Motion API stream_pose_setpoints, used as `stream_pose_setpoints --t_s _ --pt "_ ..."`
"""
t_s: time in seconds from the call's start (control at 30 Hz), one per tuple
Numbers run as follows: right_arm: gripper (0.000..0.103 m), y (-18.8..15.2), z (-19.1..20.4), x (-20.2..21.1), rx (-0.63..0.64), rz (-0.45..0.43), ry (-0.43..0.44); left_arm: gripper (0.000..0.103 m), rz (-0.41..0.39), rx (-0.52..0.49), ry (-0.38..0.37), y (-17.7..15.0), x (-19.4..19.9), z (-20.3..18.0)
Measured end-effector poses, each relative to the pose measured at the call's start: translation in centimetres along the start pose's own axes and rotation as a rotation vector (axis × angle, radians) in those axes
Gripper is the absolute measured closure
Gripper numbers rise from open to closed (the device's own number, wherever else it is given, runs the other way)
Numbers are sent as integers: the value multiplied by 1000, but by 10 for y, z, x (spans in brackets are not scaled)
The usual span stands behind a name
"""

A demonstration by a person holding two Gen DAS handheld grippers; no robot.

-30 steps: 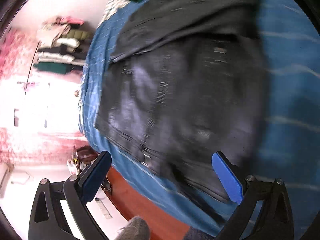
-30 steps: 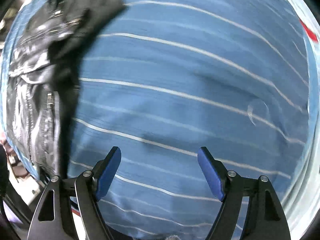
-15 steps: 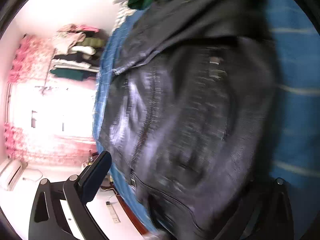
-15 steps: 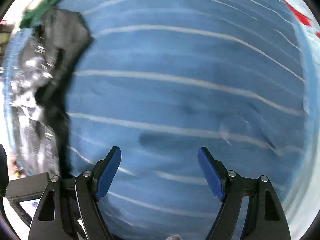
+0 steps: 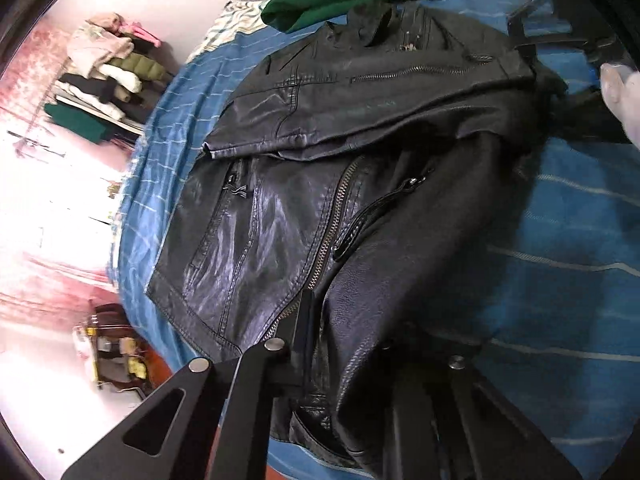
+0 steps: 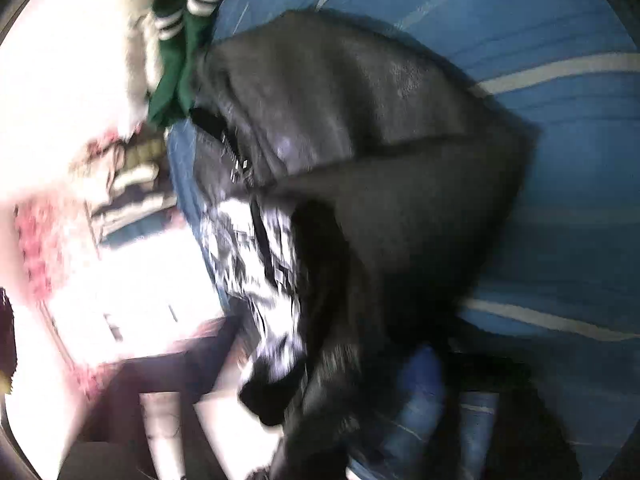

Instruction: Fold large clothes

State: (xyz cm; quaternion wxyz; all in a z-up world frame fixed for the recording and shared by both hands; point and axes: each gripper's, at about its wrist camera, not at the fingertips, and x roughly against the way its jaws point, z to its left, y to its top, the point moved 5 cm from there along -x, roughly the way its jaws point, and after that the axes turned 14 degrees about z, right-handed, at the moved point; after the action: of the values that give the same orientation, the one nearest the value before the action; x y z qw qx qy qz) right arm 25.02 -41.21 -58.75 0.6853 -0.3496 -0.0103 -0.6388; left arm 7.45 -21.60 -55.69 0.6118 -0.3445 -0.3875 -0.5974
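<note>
I see one black leather jacket (image 5: 320, 200) lying on the blue striped bedspread (image 5: 580, 220), with one green garment (image 5: 320, 4) just beyond its far edge and a stack of folded clothes (image 5: 104, 76) at far left. My left gripper (image 5: 360, 340) is pinching the jacket's near hem. My right gripper (image 6: 400, 400) is blurred and covered by jacket fabric; I cannot tell its jaw state.

Left gripper (image 5: 348, 344): low on the leather jacket's (image 5: 360, 216) hem, jaws closed on a fold of it.
Right gripper (image 6: 384, 396): blurred, jacket draped over it; jaw state unclear.
</note>
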Motion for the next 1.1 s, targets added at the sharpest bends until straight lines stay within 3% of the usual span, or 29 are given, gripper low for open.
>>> stream_pose_setpoints --t_s 0.17,0.33,0.43,0.53,0.6,0.67,0.7,0.77,0.83,0.87,0.93,0.97,1.0,1.03,1.1 --pt "82 -30 75 22 80 -84 -147 92 7 -8 -160 6 11 31" --pt "83 -48 201 -5 196 -99 -324 89 18 50 -325 23 21 103" --pt "83 -36 267 -58 236 -73 -445 88 39 117 -409 38 10 150" --pt "83 -28 303 -114 249 -41 -560 86 66 218 -494 51 -23 198" --pt "82 -11 321 -164 257 -15 -665 75 98 281 -523 59 -61 227" --pt "79 7 321 -207 265 30 -752 58 142 329 -496 60 -96 247" --pt "69 19 322 -235 268 61 -778 51 168 368 -488 59 -118 261" --pt "59 30 318 -273 286 130 -838 50 209 432 -490 51 -144 285" --pt "39 31 315 -285 313 163 -813 49 243 484 -500 41 -159 304" --pt "37 31 321 -288 338 176 -756 47 252 500 -496 36 -163 311" --pt "35 23 334 -280 410 218 -585 39 256 511 -506 31 -163 317" --pt "35 17 342 -264 434 246 -457 37 255 507 -515 32 -161 316" --pt "35 15 344 -246 436 239 -386 30 247 498 -522 35 -158 311" --pt "32 18 342 -221 432 193 -373 24 238 487 -526 39 -156 307" --pt "29 31 327 -174 409 70 -447 19 232 451 -532 50 -157 293"
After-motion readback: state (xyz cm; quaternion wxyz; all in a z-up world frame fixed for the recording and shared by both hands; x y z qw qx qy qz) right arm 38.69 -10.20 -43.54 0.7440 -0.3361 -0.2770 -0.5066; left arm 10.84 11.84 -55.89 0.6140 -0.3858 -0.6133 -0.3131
